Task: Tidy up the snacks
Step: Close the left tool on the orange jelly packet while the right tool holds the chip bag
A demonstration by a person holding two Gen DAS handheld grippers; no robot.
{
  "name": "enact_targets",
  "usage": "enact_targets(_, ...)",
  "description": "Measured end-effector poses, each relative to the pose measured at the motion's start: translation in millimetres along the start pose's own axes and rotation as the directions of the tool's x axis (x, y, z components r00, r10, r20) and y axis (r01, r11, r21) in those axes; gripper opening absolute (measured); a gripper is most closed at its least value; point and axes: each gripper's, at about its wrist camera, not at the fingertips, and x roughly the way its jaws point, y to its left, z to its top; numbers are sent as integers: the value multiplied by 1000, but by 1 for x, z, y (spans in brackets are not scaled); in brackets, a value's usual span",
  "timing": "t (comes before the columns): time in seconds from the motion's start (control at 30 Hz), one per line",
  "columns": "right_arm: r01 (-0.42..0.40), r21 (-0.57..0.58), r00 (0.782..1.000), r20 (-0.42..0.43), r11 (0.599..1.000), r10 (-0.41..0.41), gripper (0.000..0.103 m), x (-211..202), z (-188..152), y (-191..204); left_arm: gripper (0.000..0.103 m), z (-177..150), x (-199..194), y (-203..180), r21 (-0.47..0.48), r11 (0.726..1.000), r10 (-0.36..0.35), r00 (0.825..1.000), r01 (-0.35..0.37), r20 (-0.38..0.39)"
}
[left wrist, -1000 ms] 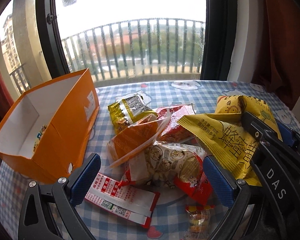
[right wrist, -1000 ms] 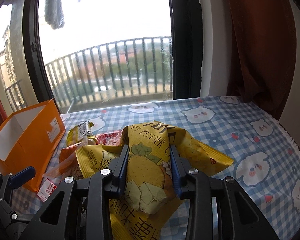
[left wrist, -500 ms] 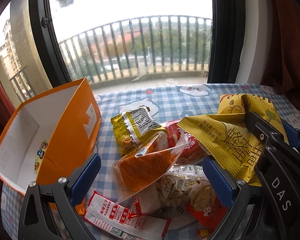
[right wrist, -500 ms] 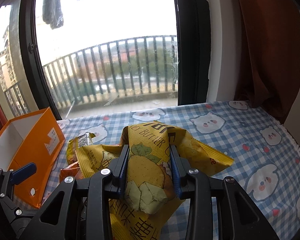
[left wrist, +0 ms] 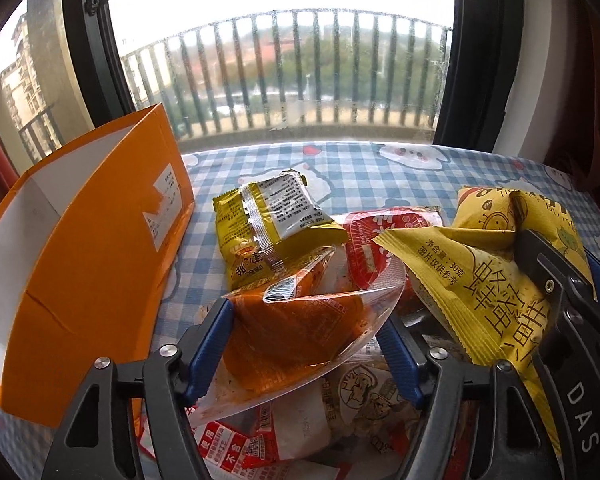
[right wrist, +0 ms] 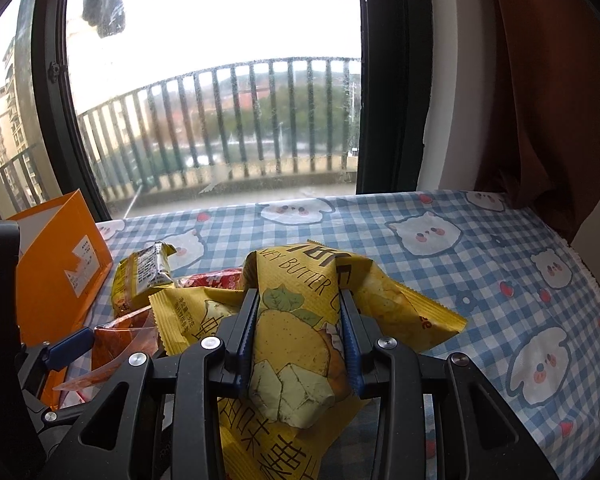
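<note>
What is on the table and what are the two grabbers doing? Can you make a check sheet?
Surface: blue checked tablecloth with bear prints.
Job's things: orange box open at left; orange packet, yellow chip bag, small yellow packet, red packet and more packets piled beside it.
Clutter: nothing seen.
Grippers: left gripper has just been closing, pads on the orange packet; right gripper clamps the yellow chip bag.
Cables: nothing seen.
Surroundings: window with balcony railing; brown curtain at right.
</note>
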Motion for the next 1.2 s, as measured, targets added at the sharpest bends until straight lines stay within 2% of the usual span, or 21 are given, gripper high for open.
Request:
enact_targets(0.17,10,-12,1000,8,1000,-10,40,0,-2,3,61,-3,0,-1,9,1000,6,1000,-6,9)
enact_targets(0.37,4,-10,1000,6,1000,-4,40,-3,-3,4,55,-7,-7,2,-5,1000,1,1000,-1,15)
enact_targets(0.7,-21,5,1000,6,1000,21,40,-19,-7,3,51,-14,-28,-1,-1,1000,-20,999,20,42)
enact_targets(1.2,-29,2,997,72,1000,29,40,-64,-11,2,50,-30,-74,4,-9,999,-38,994,39,99)
